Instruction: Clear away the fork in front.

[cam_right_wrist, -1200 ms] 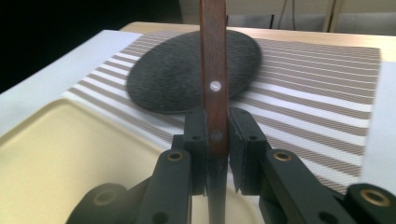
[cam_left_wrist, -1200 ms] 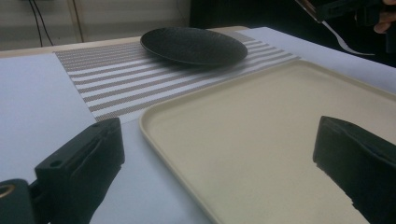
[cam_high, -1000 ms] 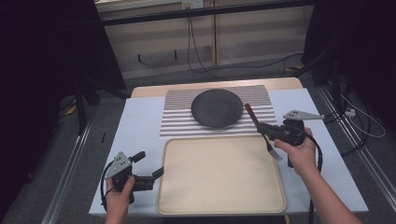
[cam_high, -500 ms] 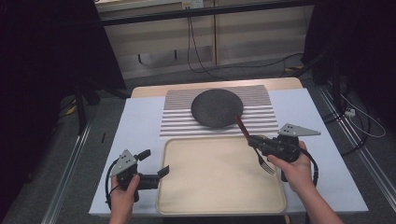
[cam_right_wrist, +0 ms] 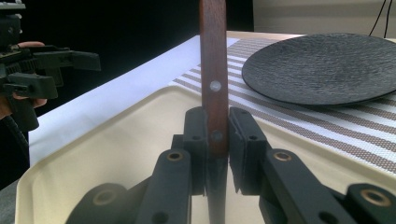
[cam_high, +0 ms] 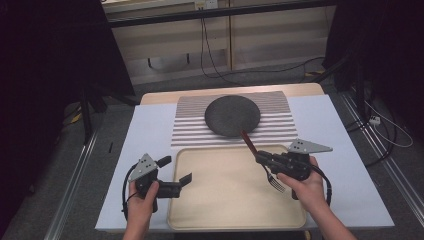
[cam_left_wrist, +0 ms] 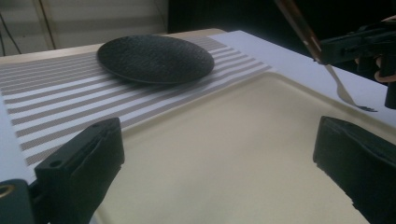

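A fork with a brown wooden handle (cam_high: 248, 142) is clamped in my right gripper (cam_high: 260, 159), which is shut on it over the right part of the beige tray (cam_high: 225, 202). The handle points up toward the black plate (cam_high: 232, 115); the metal tines (cam_high: 276, 184) hang low over the tray. In the right gripper view the handle (cam_right_wrist: 213, 70) stands upright between the pads. My left gripper (cam_high: 176, 170) is open at the tray's left edge with nothing between its jaws. The left gripper view has the fork (cam_left_wrist: 343, 91) at the far right.
The plate rests on a striped mat (cam_high: 190, 125) behind the tray, both on a white sheet (cam_high: 150, 135) over the table. Dark floor, rails and cables (cam_high: 385, 127) surround the table on both sides.
My right gripper has carried the fork left and toward the person, from beside the plate to over the tray. The left gripper has shifted slightly right, onto the tray's edge.
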